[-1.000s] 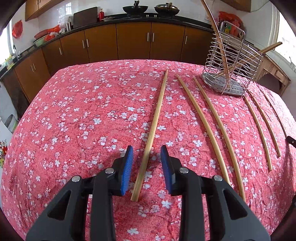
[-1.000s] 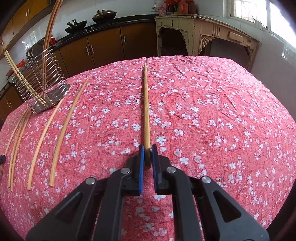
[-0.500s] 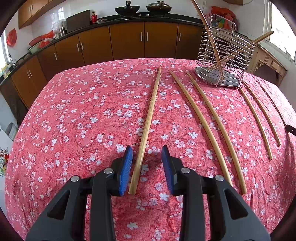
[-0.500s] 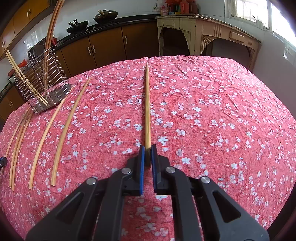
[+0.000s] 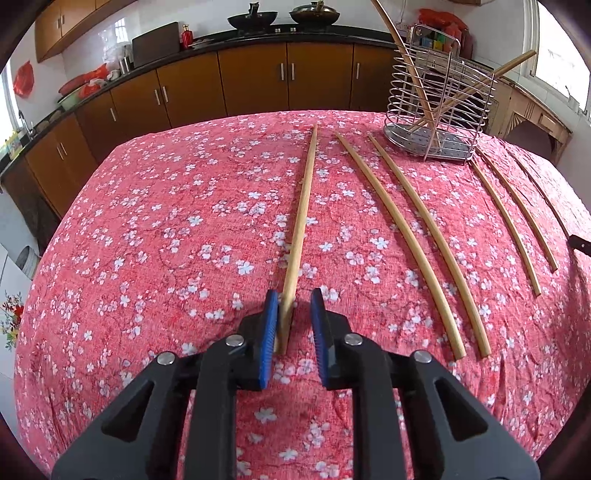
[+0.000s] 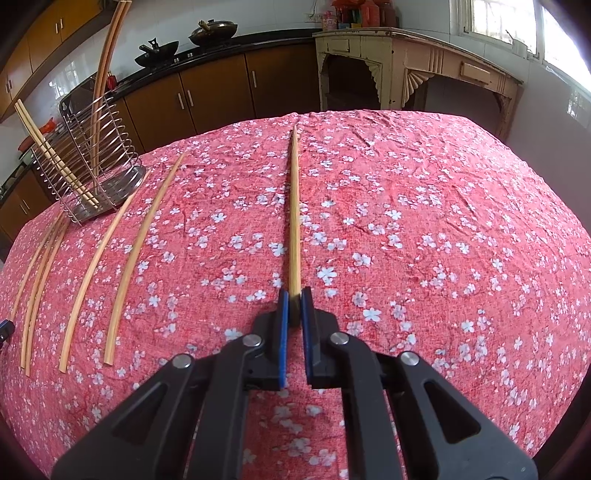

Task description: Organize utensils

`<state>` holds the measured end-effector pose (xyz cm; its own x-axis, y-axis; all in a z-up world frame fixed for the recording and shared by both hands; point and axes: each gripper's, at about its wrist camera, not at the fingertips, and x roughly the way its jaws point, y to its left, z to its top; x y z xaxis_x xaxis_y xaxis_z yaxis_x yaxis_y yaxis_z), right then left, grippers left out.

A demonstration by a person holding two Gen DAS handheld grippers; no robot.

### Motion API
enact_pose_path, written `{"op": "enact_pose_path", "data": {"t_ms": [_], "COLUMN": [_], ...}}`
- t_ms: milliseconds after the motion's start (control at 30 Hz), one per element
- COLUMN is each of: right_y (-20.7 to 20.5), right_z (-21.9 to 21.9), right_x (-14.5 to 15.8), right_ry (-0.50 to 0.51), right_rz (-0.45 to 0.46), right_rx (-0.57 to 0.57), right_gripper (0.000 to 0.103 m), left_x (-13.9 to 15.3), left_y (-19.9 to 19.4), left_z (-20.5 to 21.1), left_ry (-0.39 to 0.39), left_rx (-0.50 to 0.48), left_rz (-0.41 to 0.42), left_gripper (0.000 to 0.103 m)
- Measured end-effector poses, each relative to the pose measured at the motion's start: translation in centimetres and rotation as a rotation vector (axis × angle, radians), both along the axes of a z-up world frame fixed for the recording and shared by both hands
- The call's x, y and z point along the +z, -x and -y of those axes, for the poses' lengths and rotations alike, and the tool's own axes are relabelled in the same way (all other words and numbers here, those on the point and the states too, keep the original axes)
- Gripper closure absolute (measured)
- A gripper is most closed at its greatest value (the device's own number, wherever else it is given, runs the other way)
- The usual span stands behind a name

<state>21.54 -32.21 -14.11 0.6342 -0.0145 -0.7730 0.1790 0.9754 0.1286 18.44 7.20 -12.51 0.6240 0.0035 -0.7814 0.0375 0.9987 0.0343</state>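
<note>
Left wrist view: the left gripper point(image 5: 293, 317) points down at a table spread with a red floral cloth point(image 5: 155, 229), its blue pads either side of the near end of a long bamboo chopstick point(image 5: 301, 218). The jaws have just been closing; the left pad point(image 5: 269, 332) sits against the stick, while a gap of cloth shows between the stick and the right pad, so the grip is not complete. To the right lie two more chopsticks point(image 5: 417, 240) side by side, then another pair point(image 5: 513, 221) near the table edge. A wire utensil rack point(image 5: 436, 114) stands at the far right of the table with several chopsticks leaning in it. Brown kitchen cabinets point(image 5: 221, 85) line the wall behind, two dark woks point(image 5: 253, 18) on the counter above them. In the right wrist view, the right gripper point(image 6: 294, 317) is clamped on the near end of a chopstick of its own point(image 6: 294, 218), the pads pressed against it on both sides and the stick running straight away across the cloth. The rack point(image 6: 92, 162) stands at the far left in this view, four loose chopsticks point(image 6: 110, 258) lying between it and the near edge. A pale carved sideboard point(image 6: 406, 66) stands beyond the table under a window.
</note>
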Motion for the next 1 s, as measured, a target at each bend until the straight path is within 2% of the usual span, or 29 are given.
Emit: {"op": "enact_pose_path", "data": {"t_ms": [100,300,567,767,833,900,1000], "right_y": [0.4,2.4,5.4,5.5,5.3,5.5,5.7], "right_z": [0.2,-0.2,-0.1,-0.3,-0.4,-0.4,-0.3], "right_x": [0.1,1.9,7.9,12.1,12.3,11.8,10.0], "right_ry": [-0.007,0.019,0.065,0.087,0.088,0.088,0.068], "right_rz": [0.004,0.07,0.252,0.358,0.359,0.346,0.305], "right_rx": [-0.005,0.002,-0.005,-0.005,-0.001,0.002,0.0], "right_gripper": [0.095,0.095,0.095,0.095,0.095,0.095,0.095], "left_x": [0.1,1.1,7.1,12.0,12.5,11.8,9.1], "left_y": [0.7,1.9,3.9,3.8,3.7,3.8,4.0], "left_z": [-0.5,-1.4,-1.5,-1.6,-1.6,-1.2,-0.8], "left_ry": [0.01,0.057,0.093,0.108,0.098,0.073,0.035], "left_rx": [0.009,0.016,0.004,0.013,0.013,0.002,-0.022], "left_rz": [-0.002,0.023,0.195,0.324,0.326,0.298,0.227], "left_gripper": [0.093,0.095,0.096,0.096,0.096,0.096,0.093]}}
